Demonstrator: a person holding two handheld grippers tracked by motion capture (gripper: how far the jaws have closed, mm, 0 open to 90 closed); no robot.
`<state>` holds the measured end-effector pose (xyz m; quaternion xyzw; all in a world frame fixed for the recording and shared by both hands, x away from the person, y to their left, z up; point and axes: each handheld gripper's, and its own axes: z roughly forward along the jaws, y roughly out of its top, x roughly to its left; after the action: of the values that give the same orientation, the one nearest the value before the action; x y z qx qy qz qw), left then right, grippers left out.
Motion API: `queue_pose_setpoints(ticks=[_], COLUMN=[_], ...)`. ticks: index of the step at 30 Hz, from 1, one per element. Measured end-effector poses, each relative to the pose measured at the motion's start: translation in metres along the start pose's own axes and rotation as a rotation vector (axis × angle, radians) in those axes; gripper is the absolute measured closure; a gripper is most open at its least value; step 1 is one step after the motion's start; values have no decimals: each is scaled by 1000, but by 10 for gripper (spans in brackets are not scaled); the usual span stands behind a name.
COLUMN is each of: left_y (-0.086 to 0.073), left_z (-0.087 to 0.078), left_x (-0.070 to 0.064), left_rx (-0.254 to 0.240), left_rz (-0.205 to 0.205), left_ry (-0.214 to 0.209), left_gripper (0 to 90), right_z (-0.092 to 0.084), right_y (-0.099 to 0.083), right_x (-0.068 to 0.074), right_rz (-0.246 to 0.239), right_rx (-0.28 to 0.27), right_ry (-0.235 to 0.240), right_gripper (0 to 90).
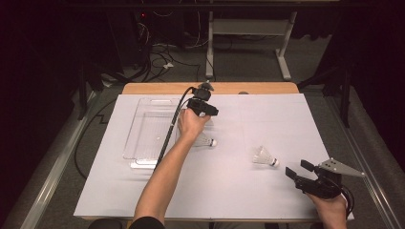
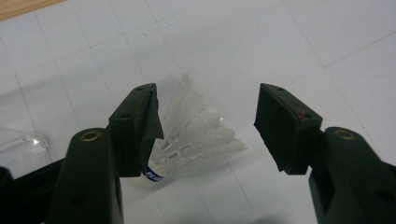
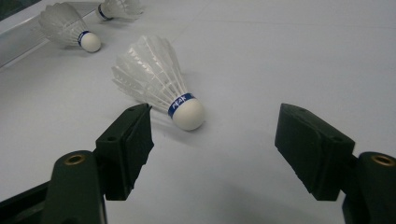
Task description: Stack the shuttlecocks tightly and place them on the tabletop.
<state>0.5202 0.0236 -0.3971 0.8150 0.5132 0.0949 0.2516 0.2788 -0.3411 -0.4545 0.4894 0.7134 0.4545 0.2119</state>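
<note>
Your left gripper (image 2: 208,126) has its jaws wide apart with nothing clamped. A shuttlecock (image 2: 196,135) lies on its side on the white sheet between and just beyond them; its feathers pass close by the left-hand jaw pad, and you cannot tell whether pad and feathers touch. In the high view this shuttlecock (image 1: 206,141) sits just beside the clear tray (image 1: 143,129), under your left hand (image 1: 191,125).

Your right gripper (image 3: 215,140) also stands wide, holding nothing. A second shuttlecock (image 3: 159,81) lies just ahead of its jaws, apart from both pads, white cork tip toward the gripper, blue band behind the tip. In the high view it (image 1: 264,156) lies left of the right gripper (image 1: 298,170), near the table's front right.

Two more shuttlecocks (image 3: 70,28) lie farther back by the tray edge.
</note>
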Motion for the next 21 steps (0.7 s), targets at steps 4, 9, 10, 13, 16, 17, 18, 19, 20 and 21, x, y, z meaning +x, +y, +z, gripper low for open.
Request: queue_pose_setpoints(ticks=[4,9,10,13,16,17,18,19,20,21], left_y=[0,0,0,-1,-1,-1,-1,-2,-2,-2], left_z=[5,7,7,7,8,8,9,10,11,11], left_x=[4,6,7,9,10,9,8,8,7,6], left_rx=[26,29,31,42,54,56,58,64,68,75], left_rz=[-14,-22,-24,-20,-16,-14,-12,-3,2,10], left_ry=[5,5,7,10,-2,-5,-6,-5,-7,-6], left_gripper=[413,421,426,450,510,524,543,562,580,601], right_z=[0,1,0,0,0,1,1,1,1,1], right_y=[0,0,0,0,0,0,0,0,0,0], right_x=[1,0,0,0,0,0,0,0,0,0], right_rz=[-7,-6,-5,-5,-4,-4,-6,-6,-7,-5], right_rx=[0,3,3,2,4,4,3,5,5,6], right_ry=[3,2,1,-1,-1,0,1,3,4,4], right_gripper=[282,282,282,282,281,281,281,281,281,281])
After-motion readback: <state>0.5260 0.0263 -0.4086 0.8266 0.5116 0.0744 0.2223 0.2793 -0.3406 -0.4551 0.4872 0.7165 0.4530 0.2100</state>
